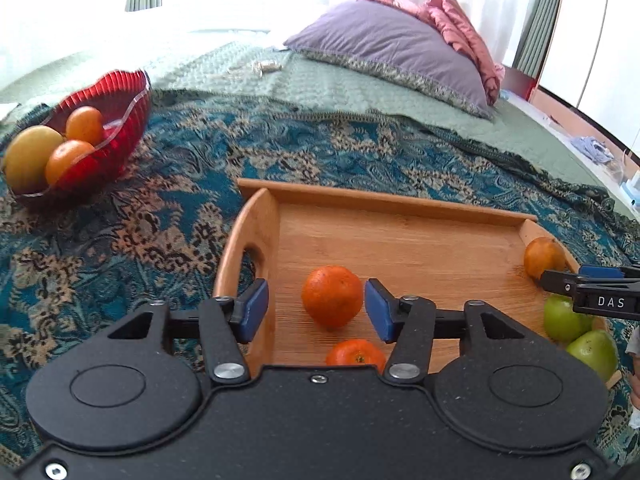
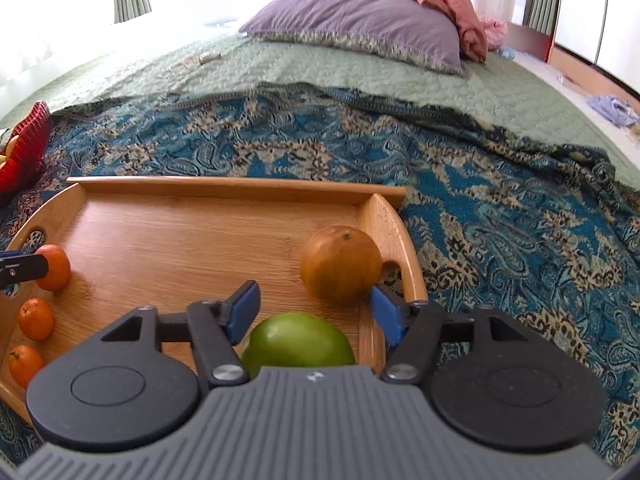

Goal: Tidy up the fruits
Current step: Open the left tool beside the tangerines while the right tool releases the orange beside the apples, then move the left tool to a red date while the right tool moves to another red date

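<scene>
Farthest left, on the patterned blue bedspread (image 1: 168, 200), a red glass bowl (image 1: 120, 128) already holds three fruits: one yellowish and two orange. Well apart from it, to the right, a wooden tray (image 1: 400, 240) rests on the bed with the remaining fruit loose inside.

Over the tray's left end, the left claw (image 1: 316, 310) is spread wide and holds nothing. A tangerine (image 1: 332, 296) sits between its blue pads, touching neither as far as the view shows. A smaller tangerine (image 1: 356, 352) lies just nearer the camera, partly hidden by the claw body.

Over the tray's right end, the right claw (image 2: 316, 312) is also wide open and empty. A green apple (image 2: 298, 342) lies low between its fingers, close to the camera. A dull orange (image 2: 340, 264) sits just beyond, against the tray's right wall; the right pad seems to touch it, though the lens bends things there.

Judging by the full bowl, sorting is midway, with the oranges being moved across. The step in hand looks like a pickup. Next, the left claw probably needs to close evenly on the tangerine, lift it clear of the tray wall, and carry it left to the bowl.
</scene>
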The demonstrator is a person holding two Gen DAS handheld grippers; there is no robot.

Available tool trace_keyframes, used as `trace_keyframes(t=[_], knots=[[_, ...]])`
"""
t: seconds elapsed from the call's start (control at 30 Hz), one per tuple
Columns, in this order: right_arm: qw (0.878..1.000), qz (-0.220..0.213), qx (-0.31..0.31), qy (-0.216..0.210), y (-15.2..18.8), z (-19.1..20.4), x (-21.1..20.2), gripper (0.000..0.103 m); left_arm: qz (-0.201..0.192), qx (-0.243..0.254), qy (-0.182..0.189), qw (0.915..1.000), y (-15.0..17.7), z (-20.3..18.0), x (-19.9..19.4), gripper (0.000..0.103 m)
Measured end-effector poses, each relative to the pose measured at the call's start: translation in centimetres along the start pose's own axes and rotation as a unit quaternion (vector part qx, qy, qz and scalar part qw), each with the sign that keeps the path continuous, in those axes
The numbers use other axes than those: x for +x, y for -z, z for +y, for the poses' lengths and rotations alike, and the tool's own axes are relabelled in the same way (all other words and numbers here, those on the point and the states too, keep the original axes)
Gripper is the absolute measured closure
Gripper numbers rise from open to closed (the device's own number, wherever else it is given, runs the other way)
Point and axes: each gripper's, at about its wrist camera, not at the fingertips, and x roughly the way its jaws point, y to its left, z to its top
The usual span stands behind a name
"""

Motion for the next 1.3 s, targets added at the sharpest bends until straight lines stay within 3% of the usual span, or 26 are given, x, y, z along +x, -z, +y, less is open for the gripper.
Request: trace_keyframes(t=[0.13,0.4,0.6,0.77,1.07,1.2,1.3], knots=[[0.998,-0.064,-0.008,0.012,1.3,0.2,-2.7,0.015,-0.039,0.003,0.014,0.9991,1.2,0.3,-3.0,0.028],[0.987,-0.158,-0.012,0.021,5.8,0.5,-7.6,0.011,-0.109,-0.005,0.029,0.9936,4.8,1.7,-8.4,0.02],[0.974,-0.215,-0.046,0.045,10.5,1.8,-10.1,0.006,-0.149,0.02,-0.005,0.9886,8.5,2.2,-11.1,0.018],[0.973,-0.222,-0.044,0.036,13.8,2.3,-11.1,0.006,-0.149,0.015,-0.008,0.9887,11.2,2.5,-11.6,0.016],[0.974,-0.211,-0.073,0.037,17.1,4.8,-10.5,0.008,-0.109,-0.004,-0.022,0.9938,13.9,3.1,-10.2,0.017],[0.977,-0.197,-0.074,0.037,17.8,5.3,-10.1,0.012,-0.1,0.001,-0.025,0.9946,14.3,3.0,-9.9,0.022],[0.979,-0.186,-0.072,0.032,17.9,5.4,-9.8,0.015,-0.097,-0.004,-0.024,0.995,14.4,3.1,-9.6,0.031]])
